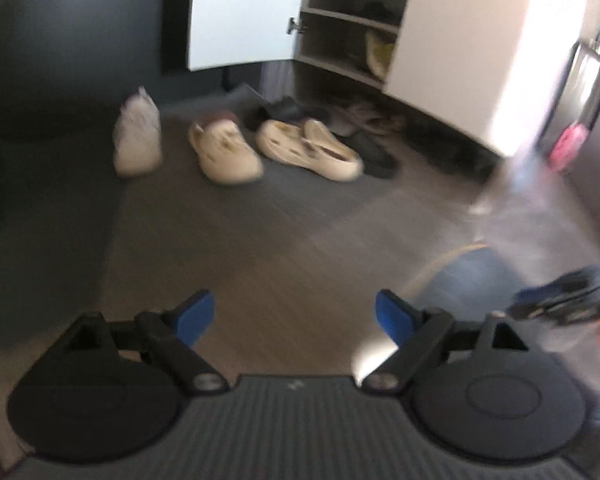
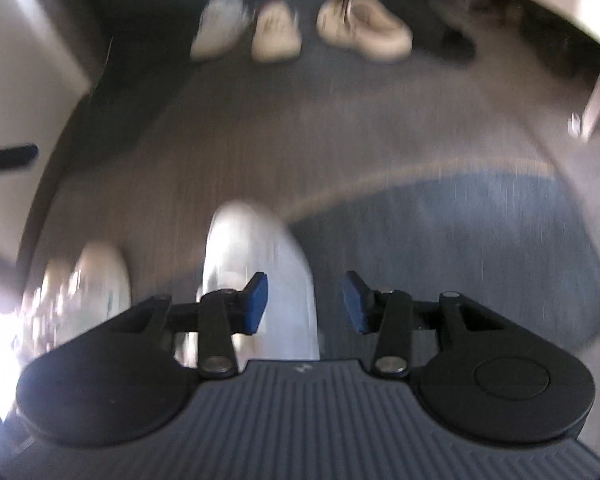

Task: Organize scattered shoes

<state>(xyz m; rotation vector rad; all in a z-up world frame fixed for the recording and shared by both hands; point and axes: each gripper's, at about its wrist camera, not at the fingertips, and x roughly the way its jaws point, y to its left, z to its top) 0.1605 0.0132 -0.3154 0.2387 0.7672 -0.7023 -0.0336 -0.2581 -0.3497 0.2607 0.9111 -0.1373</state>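
The scattered shoes lie in the upper middle of the left wrist view: a white sneaker (image 1: 137, 133), a cream shoe (image 1: 227, 151) and a cream pair (image 1: 309, 148), before the open shoe cabinet (image 1: 350, 24), likely their destination. The left gripper (image 1: 295, 317) gapes wide, empty. Only the right wrist view shows a white sneaker (image 2: 256, 256) lying low centre beneath the half-open, empty right gripper (image 2: 306, 300)

The floor (image 1: 292, 232) is seen as grey wood-grain planking with a low sheen. The cream clogs (image 1: 308, 148) appear as smooth, matt moulded foam. The cabinet door (image 1: 240, 12) is finished in smooth white laminate. The left tool (image 1: 296, 316) is formed of matt black plastic with blue pads (image 1: 196, 316) and bright metal pivots.
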